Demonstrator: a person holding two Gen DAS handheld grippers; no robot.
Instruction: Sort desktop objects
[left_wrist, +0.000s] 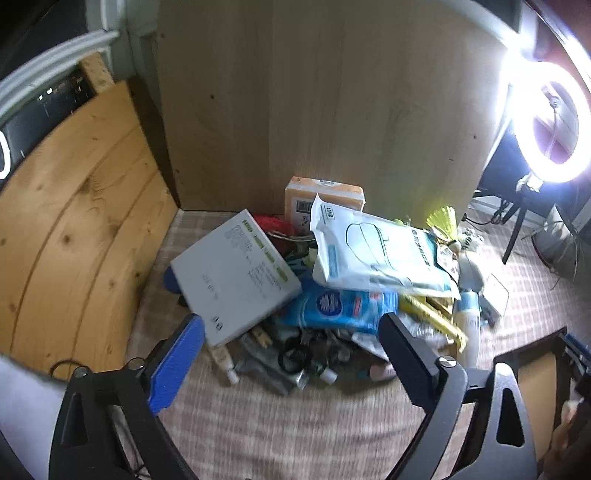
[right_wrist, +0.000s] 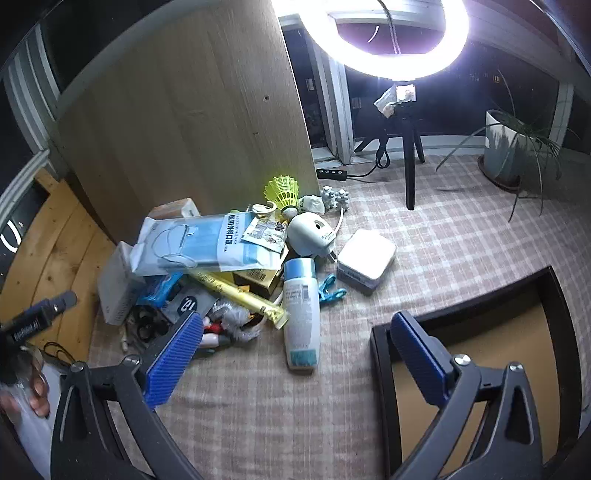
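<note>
A heap of desktop objects lies on the checked cloth against a wooden board. On top is a face-mask pack (left_wrist: 380, 254) (right_wrist: 207, 243). A white flat box (left_wrist: 232, 277), a blue wipes pack (left_wrist: 340, 306), a yellow stick (right_wrist: 240, 295), a white bottle (right_wrist: 301, 314), a yellow shuttlecock (right_wrist: 284, 190), a white round device (right_wrist: 310, 232), a blue clip (right_wrist: 330, 290) and a white tin (right_wrist: 365, 260) lie in and around it. My left gripper (left_wrist: 291, 362) is open and empty just in front of the heap. My right gripper (right_wrist: 295, 354) is open and empty over the bottle's near end.
A black-framed tray with a brown floor (right_wrist: 480, 332) sits at the front right; it also shows in the left wrist view (left_wrist: 532, 369). A ring light on a tripod (right_wrist: 399, 40) and a potted plant (right_wrist: 509, 147) stand behind. A wooden panel (left_wrist: 74, 221) borders the left.
</note>
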